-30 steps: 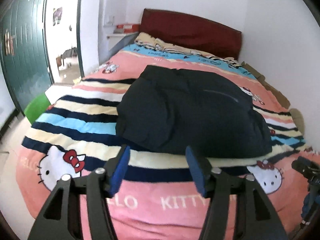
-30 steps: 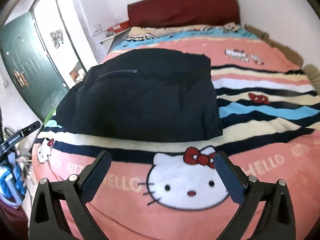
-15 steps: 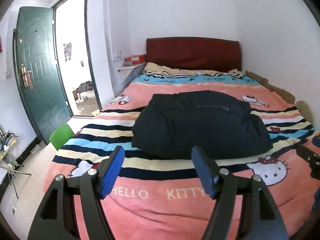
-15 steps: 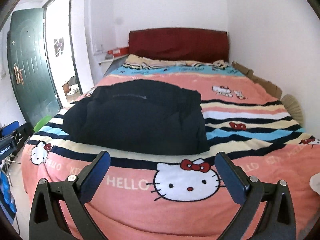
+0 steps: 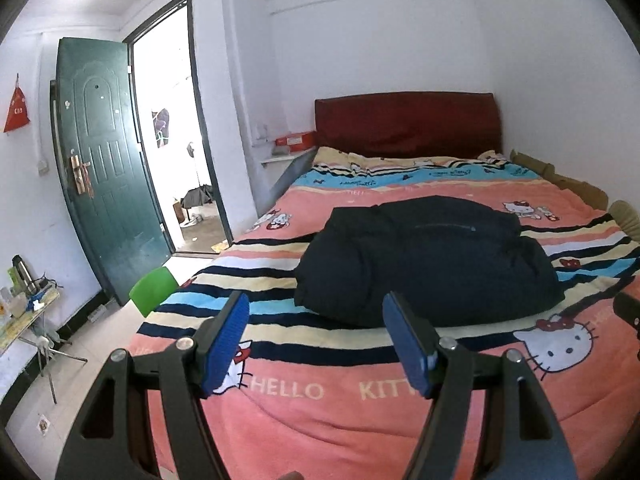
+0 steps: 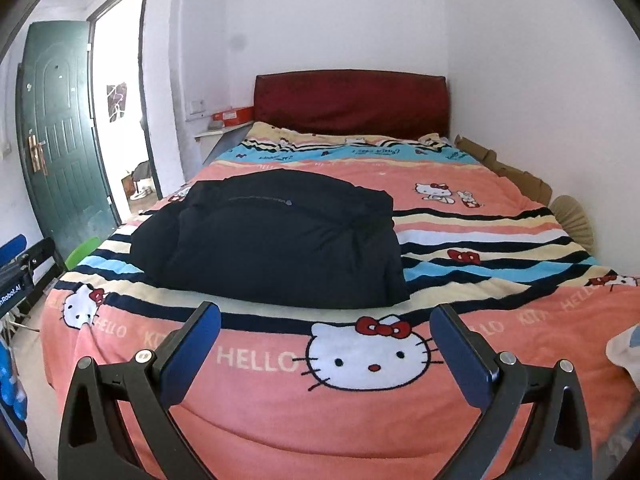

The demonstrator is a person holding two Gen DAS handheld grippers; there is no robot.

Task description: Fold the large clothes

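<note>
jacket [image 5: 428, 264]: lying folded mid-bed [image 5: 320, 400]
left tool [image 5: 316, 340]: hanging released, short of jacket
right tool [image 6: 326, 350]: hanging released, short of jacket
risk: puffy bundle likely springing open unpressed

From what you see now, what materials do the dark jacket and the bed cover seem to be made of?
Dark jacket: likely padded synthetic shell, matte navy-black; it lies in puffy, rounded bulges, with a zipper line across it. Bed cover: probably soft fleece or plush; the surface looks fuzzy, and the printed stripes and cat faces have soft edges.
</note>
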